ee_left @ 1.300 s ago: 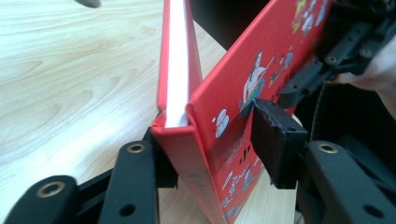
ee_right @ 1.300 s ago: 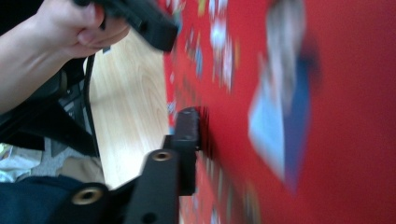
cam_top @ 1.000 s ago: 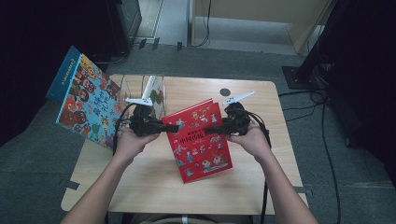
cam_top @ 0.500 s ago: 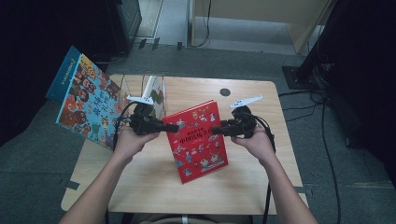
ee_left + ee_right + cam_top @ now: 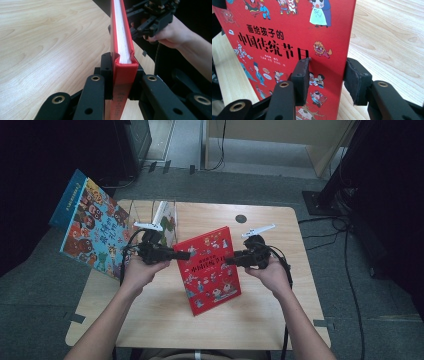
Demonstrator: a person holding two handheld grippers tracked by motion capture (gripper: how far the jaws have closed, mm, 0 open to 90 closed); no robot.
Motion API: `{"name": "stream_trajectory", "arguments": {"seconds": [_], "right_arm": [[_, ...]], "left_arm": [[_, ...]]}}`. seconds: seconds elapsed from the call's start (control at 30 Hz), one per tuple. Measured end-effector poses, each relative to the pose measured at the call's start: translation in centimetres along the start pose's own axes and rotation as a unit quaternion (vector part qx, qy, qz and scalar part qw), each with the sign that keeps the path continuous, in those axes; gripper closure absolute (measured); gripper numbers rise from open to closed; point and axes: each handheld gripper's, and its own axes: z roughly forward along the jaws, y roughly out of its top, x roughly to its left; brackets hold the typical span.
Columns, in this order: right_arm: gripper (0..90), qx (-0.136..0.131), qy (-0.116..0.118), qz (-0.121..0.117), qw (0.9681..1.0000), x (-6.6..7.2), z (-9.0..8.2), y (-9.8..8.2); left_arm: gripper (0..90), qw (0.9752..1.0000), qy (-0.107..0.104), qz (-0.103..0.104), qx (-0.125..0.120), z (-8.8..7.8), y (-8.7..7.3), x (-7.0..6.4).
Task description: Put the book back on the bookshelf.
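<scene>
Red book held up over the table, left gripper pinching its spine edge, right gripper closing in on the far edge.

Red book (image 5: 209, 269) stands tilted above the middle of the wooden table (image 5: 280, 320), cover facing the person. Left gripper (image 5: 181, 255) comes in from 9 o'clock of the book; in the left gripper view its pads (image 5: 107, 72) press on both sides of the spine, book (image 5: 123, 65) clamped between. Right gripper (image 5: 231, 260) sits at the book's 3 o'clock edge; in the right gripper view its jaws straddle the free edge, have just been closing, and a gap shows beside the right pad (image 5: 357, 80), so not yet pinching. A second illustrated book (image 5: 92, 230) lies at 10 o'clock, overhanging the table's left corner; a clear stand (image 5: 167, 217) behind the left gripper.
</scene>
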Motion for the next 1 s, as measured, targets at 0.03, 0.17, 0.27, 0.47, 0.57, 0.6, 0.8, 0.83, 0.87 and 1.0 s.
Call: {"name": "stream_trajectory", "arguments": {"seconds": [0.03, 0.17, 0.27, 0.47, 0.57, 0.6, 0.8, 0.83, 0.87, 1.0], "right_arm": [[56.4, 0.0, -0.001, -0.002, 1.0, 0.0, 0.0, 0.0], [56.4, 0.004, 0.002, -0.007, 1.0, 0.4, 0.3, 0.1], [56.0, 0.005, 0.002, -0.012, 0.9999, 0.4, 0.5, 0.1], [54.4, -0.006, 0.001, -0.019, 0.9998, 0.3, 0.5, -0.1], [49.8, -0.008, -0.013, -0.017, 0.9997, -0.1, 0.7, -0.9], [49.8, -0.008, -0.013, -0.017, 0.9997, -0.1, 0.7, -0.9], [48.7, -0.008, -0.024, 0.004, 0.9997, -1.2, 1.4, -2.9], [48.7, -0.008, -0.024, 0.004, 0.9997, -1.2, 1.4, -2.9], [48.5, -0.008, -0.026, 0.007, 0.9996, -1.3, 1.5, -3.2], [44.3, -0.017, -0.038, 0.001, 0.9991, -1.7, 2.0, -4.3]], "left_arm": [[79.5, 1.0, -0.001, -0.002, -0.001, 0.1, 0.0, 0.0], [79.1, 0.9999, 0.001, -0.012, 0.012, 0.7, 0.1, 0.0], [80.1, 0.9996, 0.001, -0.025, 0.01, 0.7, 0.1, -0.2], [80.5, 0.9991, 0.01, -0.041, 0.002, 0.0, 0.5, -0.7], [80.5, 0.9982, 0.019, -0.056, -0.007, -0.8, 0.6, -0.6], [80.5, 0.998, 0.023, -0.058, -0.01, -1.1, 0.7, -0.6], [80.5, 0.9966, 0.038, -0.072, -0.018, -2.9, 0.8, -0.7], [80.5, 0.9964, 0.04, -0.072, -0.019, -3.2, 0.9, -0.8], [80.5, 0.9961, 0.044, -0.074, -0.021, -3.6, 1.0, -0.9], [80.5, 0.9952, 0.067, -0.067, -0.025, -4.9, 1.1, -1.4]]}}
